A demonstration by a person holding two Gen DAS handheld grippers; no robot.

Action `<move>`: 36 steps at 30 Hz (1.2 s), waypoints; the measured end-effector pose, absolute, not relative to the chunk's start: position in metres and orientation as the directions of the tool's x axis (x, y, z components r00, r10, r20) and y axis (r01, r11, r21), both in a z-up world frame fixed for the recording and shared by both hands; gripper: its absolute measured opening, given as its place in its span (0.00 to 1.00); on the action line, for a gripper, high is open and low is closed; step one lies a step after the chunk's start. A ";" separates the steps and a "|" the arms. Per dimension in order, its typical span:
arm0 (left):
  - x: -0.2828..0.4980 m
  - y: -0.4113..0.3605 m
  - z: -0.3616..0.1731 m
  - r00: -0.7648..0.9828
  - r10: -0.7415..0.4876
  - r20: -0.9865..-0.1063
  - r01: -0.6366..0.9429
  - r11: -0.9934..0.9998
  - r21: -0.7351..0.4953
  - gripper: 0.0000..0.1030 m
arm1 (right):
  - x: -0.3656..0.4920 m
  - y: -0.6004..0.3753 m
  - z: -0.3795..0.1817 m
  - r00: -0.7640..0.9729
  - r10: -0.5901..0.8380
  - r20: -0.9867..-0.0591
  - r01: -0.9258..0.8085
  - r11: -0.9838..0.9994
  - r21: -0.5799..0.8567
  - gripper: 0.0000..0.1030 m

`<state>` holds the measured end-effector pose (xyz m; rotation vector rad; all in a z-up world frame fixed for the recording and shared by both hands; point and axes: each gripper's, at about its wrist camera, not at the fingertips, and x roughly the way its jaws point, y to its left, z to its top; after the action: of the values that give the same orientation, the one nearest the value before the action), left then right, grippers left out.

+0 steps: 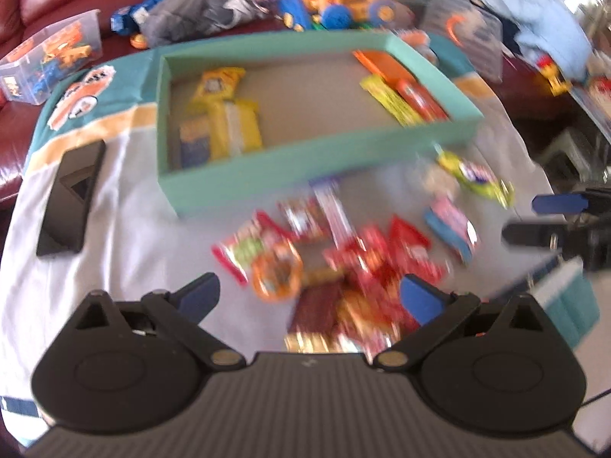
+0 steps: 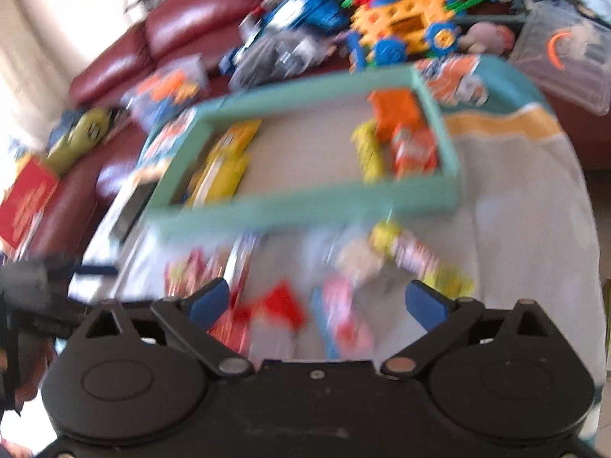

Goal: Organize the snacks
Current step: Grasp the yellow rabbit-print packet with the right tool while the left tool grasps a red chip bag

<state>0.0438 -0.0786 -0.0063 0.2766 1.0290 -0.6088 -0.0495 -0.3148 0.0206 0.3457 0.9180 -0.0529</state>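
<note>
A teal box (image 1: 305, 168) (image 2: 305, 206) stands on the cloth-covered table. It holds yellow snack packs (image 1: 225, 118) (image 2: 225, 164) at its left end and orange, red and yellow packs (image 1: 401, 91) (image 2: 401, 141) at its right end. A loose pile of mostly red snack packets (image 1: 343, 259) (image 2: 275, 305) lies in front of the box. My left gripper (image 1: 309, 297) is open and empty just above the pile. My right gripper (image 2: 320, 301) is open and empty over a pink and blue packet (image 2: 340, 313); it also shows in the left wrist view (image 1: 534, 217). Both views are motion-blurred.
A black phone-like object (image 1: 72, 198) lies left of the box. A yellow-green packet (image 1: 477, 179) (image 2: 420, 259) lies right of the pile. Toys, plastic bins and clothes (image 1: 305, 4) (image 2: 382, 26) crowd the red sofa (image 2: 172, 26) behind the table.
</note>
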 end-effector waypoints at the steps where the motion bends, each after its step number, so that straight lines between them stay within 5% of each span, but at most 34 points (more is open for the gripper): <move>1: 0.035 -0.076 -0.009 0.363 -0.345 -0.866 0.601 0.797 -0.065 1.00 | -0.059 -0.307 0.017 0.591 0.119 -0.798 0.165 0.950 0.265 0.97; 8: 0.001 -0.060 -0.024 0.338 -0.336 -0.879 0.613 0.788 -0.065 0.98 | -0.117 -0.261 -0.001 0.490 0.202 -0.848 0.000 0.973 0.231 0.91; 10: -0.001 -0.059 -0.026 0.336 -0.336 -0.880 0.612 0.788 -0.068 0.91 | -0.123 -0.252 -0.006 0.467 0.196 -0.862 -0.031 0.978 0.205 0.87; 13: -0.004 -0.061 -0.021 0.336 -0.358 -0.871 0.622 0.779 -0.080 0.71 | -0.128 -0.243 -0.018 0.433 0.190 -0.881 -0.054 0.981 0.185 0.75; 16: -0.007 -0.071 -0.015 0.335 -0.388 -0.859 0.652 0.753 -0.085 0.56 | -0.130 -0.235 -0.024 0.416 0.176 -0.892 -0.070 0.984 0.162 0.49; 20: -0.012 -0.092 -0.016 0.303 -0.413 -0.859 0.711 0.698 -0.085 0.51 | -0.129 -0.237 -0.027 0.439 0.155 -0.885 -0.038 0.987 0.154 0.29; 36: 0.016 -0.092 -0.057 0.299 -0.276 -0.913 0.702 0.712 0.015 0.56 | -0.110 -0.301 -0.039 0.514 0.108 -0.851 0.210 0.946 0.247 0.29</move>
<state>0.0162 -0.0915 -0.0570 0.4601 1.0844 -0.6802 -0.1104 -0.3014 -0.0392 0.3400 1.0348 -0.0629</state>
